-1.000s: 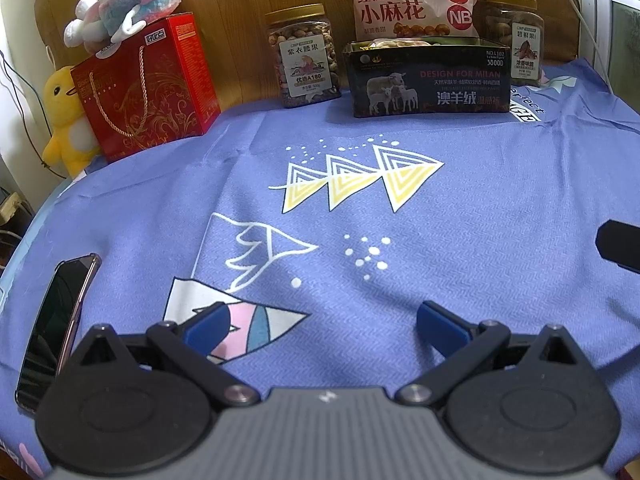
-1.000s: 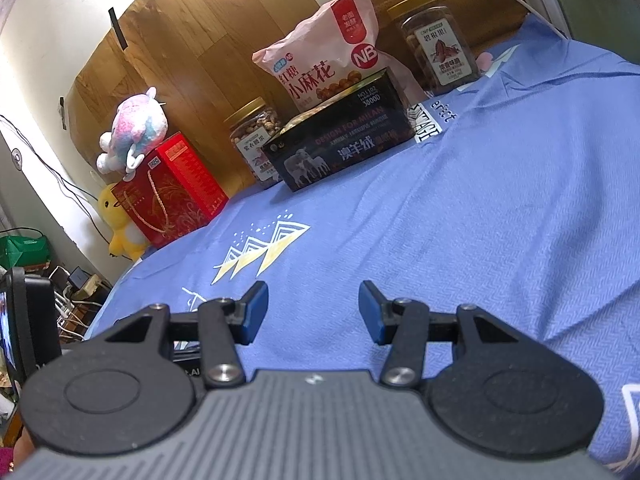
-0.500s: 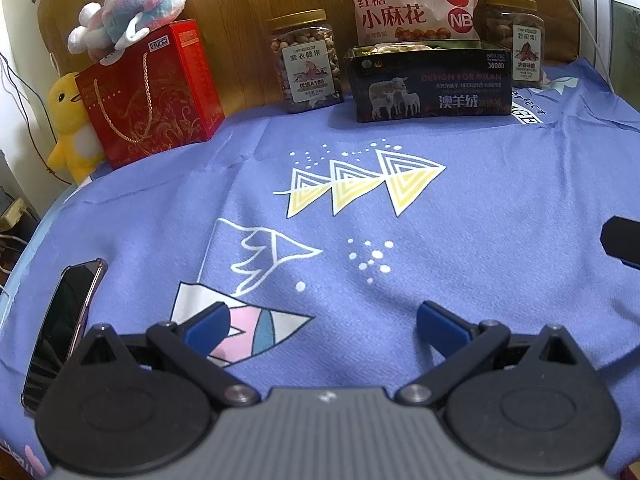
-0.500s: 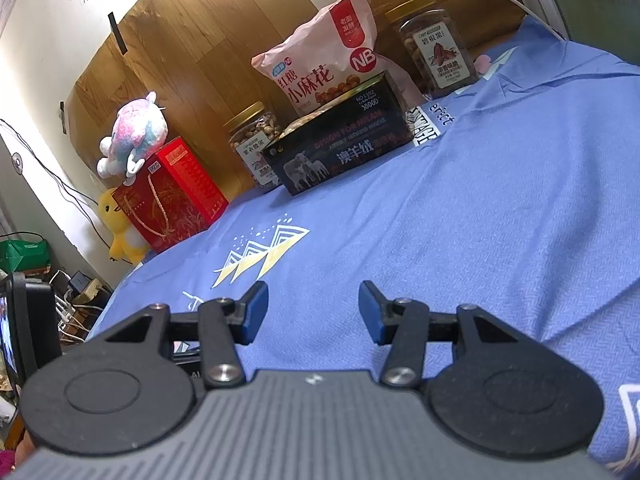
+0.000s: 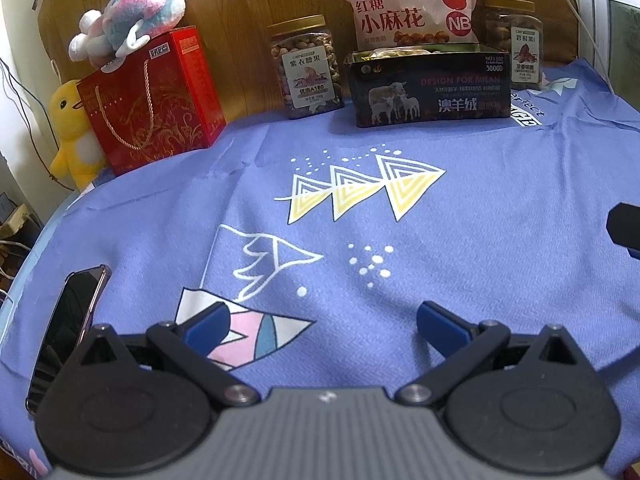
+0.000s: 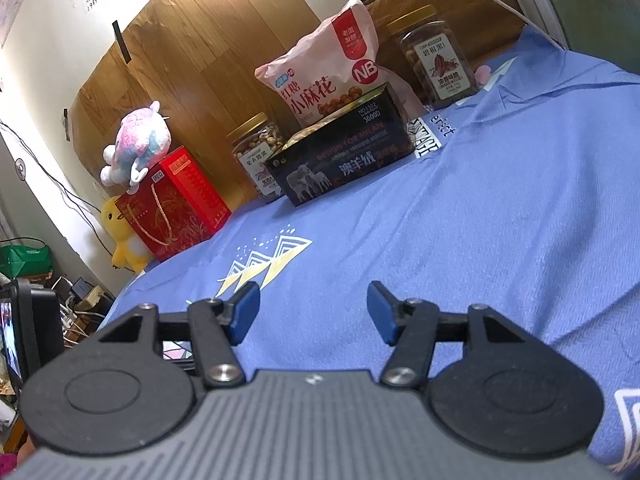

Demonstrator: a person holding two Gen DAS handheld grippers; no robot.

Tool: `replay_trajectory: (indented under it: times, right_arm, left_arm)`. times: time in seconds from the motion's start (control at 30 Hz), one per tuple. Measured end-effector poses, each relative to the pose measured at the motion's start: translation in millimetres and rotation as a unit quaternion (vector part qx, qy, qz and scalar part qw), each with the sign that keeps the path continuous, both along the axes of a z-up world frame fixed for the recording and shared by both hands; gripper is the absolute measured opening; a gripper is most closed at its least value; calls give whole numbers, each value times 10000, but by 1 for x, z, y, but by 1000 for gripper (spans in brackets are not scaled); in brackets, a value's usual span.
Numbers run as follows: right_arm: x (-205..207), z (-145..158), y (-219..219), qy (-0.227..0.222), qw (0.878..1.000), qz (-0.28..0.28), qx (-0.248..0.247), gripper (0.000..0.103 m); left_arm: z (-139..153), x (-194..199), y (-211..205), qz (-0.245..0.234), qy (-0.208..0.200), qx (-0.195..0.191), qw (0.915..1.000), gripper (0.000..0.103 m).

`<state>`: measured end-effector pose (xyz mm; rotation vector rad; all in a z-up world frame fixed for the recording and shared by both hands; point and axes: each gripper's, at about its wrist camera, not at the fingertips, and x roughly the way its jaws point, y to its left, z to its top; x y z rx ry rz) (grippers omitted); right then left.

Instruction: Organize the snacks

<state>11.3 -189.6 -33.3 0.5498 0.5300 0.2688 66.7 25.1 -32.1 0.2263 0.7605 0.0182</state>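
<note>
A black open box (image 5: pixel 430 84) (image 6: pixel 340 160) with snacks inside stands at the back of the blue cloth (image 5: pixel 360 220). A pink snack bag (image 5: pixel 408 8) (image 6: pixel 332 76) leans behind it. One nut jar (image 5: pixel 306 66) (image 6: pixel 256 152) stands left of the box, another (image 5: pixel 514 40) (image 6: pixel 438 60) right of it. My left gripper (image 5: pixel 324 320) is open and empty, low over the cloth's near part. My right gripper (image 6: pixel 314 312) is open and empty, also far from the snacks; part of it shows at the right edge of the left wrist view (image 5: pixel 624 230).
A red gift box (image 5: pixel 154 100) (image 6: pixel 176 204) with a plush toy (image 5: pixel 132 12) on top stands back left, a yellow duck (image 5: pixel 72 132) beside it. A phone (image 5: pixel 66 328) lies at the cloth's left edge. A wooden board (image 5: pixel 248 0) backs the row.
Both grippers have drawn back slightly and tilted; the snacks sit a little lower in both views. Jaws unchanged, nothing picked up.
</note>
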Motion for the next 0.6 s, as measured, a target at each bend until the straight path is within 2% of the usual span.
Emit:
replay_trajectory:
  times: [0.6]
  right_arm:
    - [0,0,-2,-20,10000,-44,33,62]
  left_arm:
    - [1,0,-2,-12,-54,66,10000,103]
